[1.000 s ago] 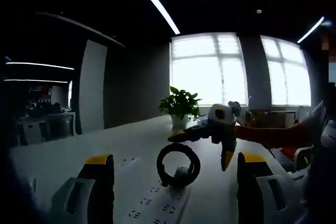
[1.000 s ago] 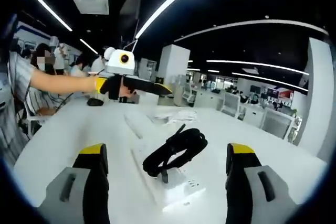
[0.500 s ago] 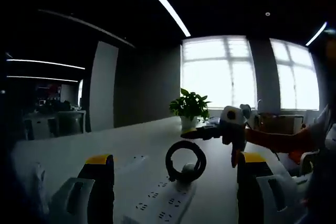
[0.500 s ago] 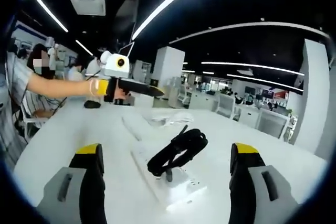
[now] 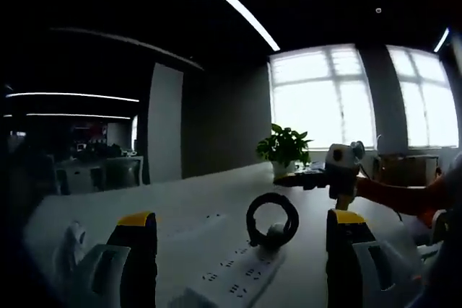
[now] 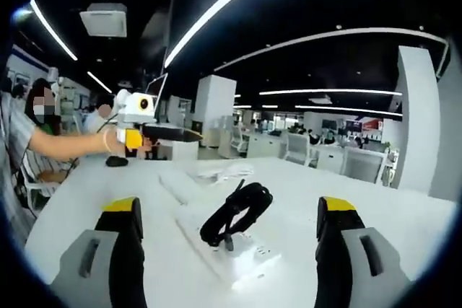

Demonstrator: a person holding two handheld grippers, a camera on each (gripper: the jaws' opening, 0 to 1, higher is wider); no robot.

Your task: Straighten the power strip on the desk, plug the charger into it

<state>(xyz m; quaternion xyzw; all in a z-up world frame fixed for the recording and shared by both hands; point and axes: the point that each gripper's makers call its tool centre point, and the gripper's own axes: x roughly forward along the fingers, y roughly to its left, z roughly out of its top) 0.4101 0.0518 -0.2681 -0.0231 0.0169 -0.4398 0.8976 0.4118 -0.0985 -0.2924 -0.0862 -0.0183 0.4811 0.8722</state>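
Note:
A white power strip lies on the white desk, running away between my left gripper's jaws. A black coiled cable stands on its far end with a small white charger at its foot. My left gripper is open above the desk with nothing between its jaws. In the right gripper view the same power strip carries the black coiled cable. My right gripper is open, just short of the strip. The left gripper also hangs at the far left of that view.
A potted plant stands by the bright windows. The right gripper enters from the right on an orange sleeve. White papers and a second white strip lie beyond the cable. A dark mouse sits far left, near seated people.
Both views have swung, so the strip and cable sit further right in the left gripper view. Each gripper looks smaller and further off in the other's view. Both stay open.

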